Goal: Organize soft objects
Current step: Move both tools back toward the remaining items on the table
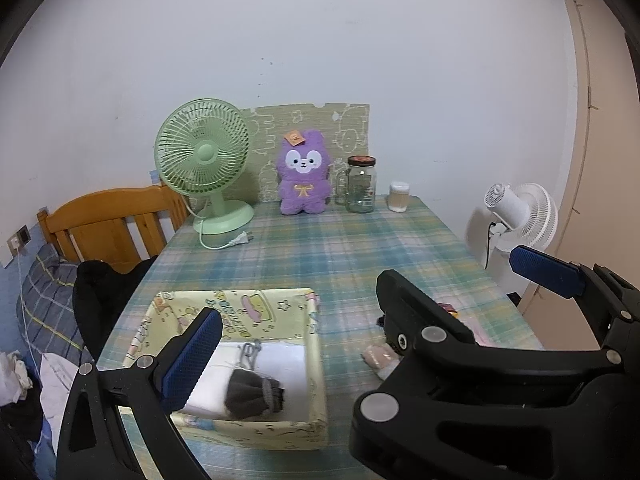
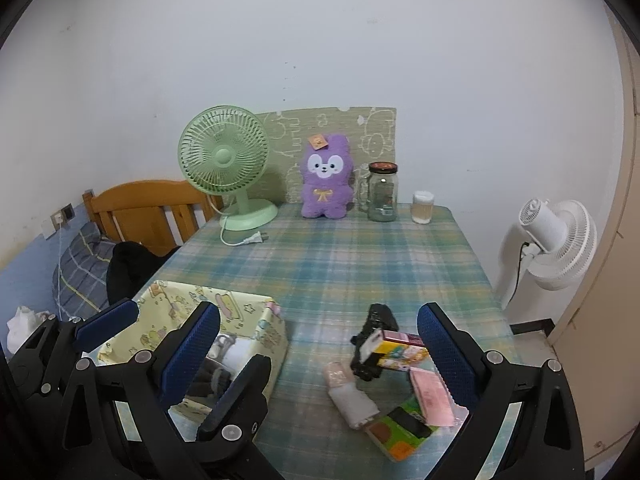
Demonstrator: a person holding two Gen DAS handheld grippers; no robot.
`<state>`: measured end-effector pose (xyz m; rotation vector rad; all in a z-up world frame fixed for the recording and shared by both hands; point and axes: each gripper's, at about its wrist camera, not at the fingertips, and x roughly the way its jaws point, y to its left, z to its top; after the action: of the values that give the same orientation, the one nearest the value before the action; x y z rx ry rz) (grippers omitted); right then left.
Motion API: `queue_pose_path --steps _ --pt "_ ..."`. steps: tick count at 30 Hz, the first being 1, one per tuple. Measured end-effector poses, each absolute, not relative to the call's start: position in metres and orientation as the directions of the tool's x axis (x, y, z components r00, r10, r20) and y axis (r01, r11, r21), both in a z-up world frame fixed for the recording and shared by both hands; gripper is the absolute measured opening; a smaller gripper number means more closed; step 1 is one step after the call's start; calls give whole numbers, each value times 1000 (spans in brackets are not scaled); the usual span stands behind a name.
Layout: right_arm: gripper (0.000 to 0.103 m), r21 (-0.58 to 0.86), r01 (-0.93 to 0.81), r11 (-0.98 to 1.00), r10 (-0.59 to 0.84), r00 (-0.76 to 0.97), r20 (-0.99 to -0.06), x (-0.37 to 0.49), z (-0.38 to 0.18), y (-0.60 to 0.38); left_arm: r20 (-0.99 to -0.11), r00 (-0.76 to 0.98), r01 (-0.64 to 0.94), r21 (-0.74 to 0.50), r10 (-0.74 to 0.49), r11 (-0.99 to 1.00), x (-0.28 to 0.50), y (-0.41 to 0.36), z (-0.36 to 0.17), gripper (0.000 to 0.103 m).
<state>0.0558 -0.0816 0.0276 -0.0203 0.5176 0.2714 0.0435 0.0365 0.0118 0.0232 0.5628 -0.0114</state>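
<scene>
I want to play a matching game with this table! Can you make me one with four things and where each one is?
Things:
1. dark sock
2. green fan
3. purple plush
4. glass jar

Places:
A. far end, leaning on the patterned board
B. inside the yellow fabric box
C. far left corner, plug lying loose
D. between the plush and the small white-capped container

Pairs: 1-B, 2-C, 3-A, 4-D

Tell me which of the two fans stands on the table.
The green fan, beside the purple plush at the table's far edge. The white fan stands off the table, to its right.
</scene>
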Motion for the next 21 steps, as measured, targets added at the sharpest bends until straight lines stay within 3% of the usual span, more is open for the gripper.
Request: queue_pose_path --steps 10,21 --pt "101 50 -249 967 242 848 -471 54 16 -111 -503 864 31 10 -22 999 43 10 1 103" --pt "100 54 -221 974 218 840 -496 60 -8 -138 -529 847 61 5 -49 998 50 -18 -20 103"
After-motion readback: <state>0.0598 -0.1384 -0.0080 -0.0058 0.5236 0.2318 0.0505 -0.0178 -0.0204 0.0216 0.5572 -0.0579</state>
